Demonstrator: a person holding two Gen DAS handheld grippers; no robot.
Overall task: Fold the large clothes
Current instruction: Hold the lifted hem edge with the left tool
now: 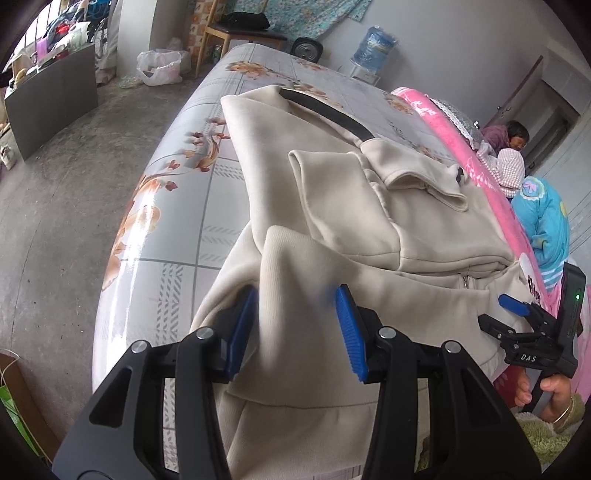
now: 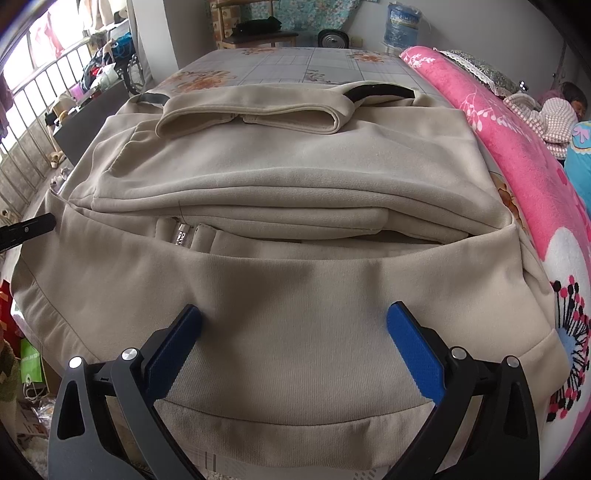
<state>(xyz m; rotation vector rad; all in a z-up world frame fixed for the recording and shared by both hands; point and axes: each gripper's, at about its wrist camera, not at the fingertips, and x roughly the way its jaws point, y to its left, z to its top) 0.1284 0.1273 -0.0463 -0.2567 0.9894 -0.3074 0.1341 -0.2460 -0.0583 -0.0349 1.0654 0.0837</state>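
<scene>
A large beige zip jacket [image 1: 332,206] lies partly folded on a bed, sleeves folded across its body; it fills the right wrist view [image 2: 288,177]. My left gripper [image 1: 295,325] is open, its blue pads either side of a raised fold at the jacket's near left hem. My right gripper [image 2: 293,347] is open over the jacket's near hem, with cloth between the pads but not pinched. The right gripper also shows in the left wrist view [image 1: 517,310] at the jacket's right edge.
The bed has a glossy floral mat [image 1: 177,206]. A pink blanket [image 2: 517,177] runs along its right side. People [image 1: 517,147] sit beyond it. A wooden chair [image 1: 236,33], a water bottle [image 1: 376,48] and a plastic bag [image 1: 159,66] stand past the far end.
</scene>
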